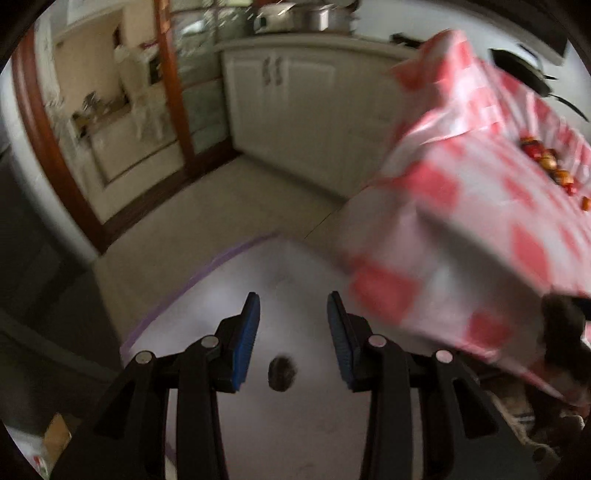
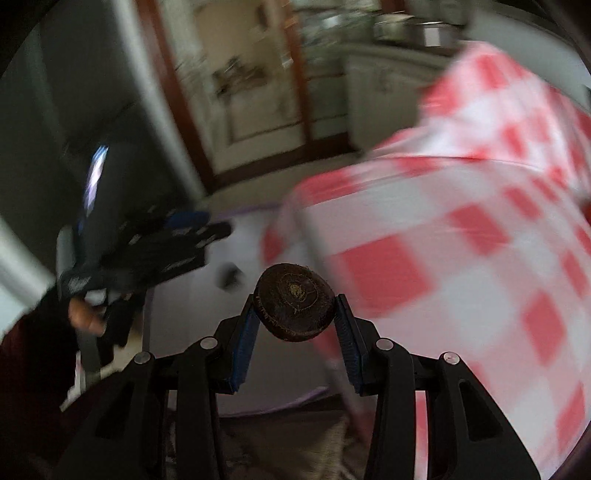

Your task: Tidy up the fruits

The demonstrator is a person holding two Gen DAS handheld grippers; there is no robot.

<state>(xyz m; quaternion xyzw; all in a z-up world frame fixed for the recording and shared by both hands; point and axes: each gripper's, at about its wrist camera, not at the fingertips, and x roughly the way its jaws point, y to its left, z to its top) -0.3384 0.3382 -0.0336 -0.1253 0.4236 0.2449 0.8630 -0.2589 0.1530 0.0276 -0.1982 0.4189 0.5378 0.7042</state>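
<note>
Blue pads line both grippers. In the right wrist view, the right gripper sits at the lower centre of the frame, its pads pressed on either side of a dark brown round fruit with a flattened face turned toward the camera. Left of it, at mid-left, the left gripper shows as a blurred black shape with a hand beneath it.

In the left wrist view the left gripper fills the lower centre, its two pads standing apart with nothing pinched between them; that gap is about the narrowest it gets. Below and between the pads, a small dark round object lies on a pale white surface edged with a purple strip; what it is cannot be told through the blur.

Further up and to the right, a table under a red-and-white checked tablecloth takes up the right side of both views. Near the right edge of the left wrist view, a cluster of small red and orange fruits lies on the cloth.

Beyond, white cabinets stand at upper centre, with metal pots on the counter above and a wooden door frame at upper left.
</note>
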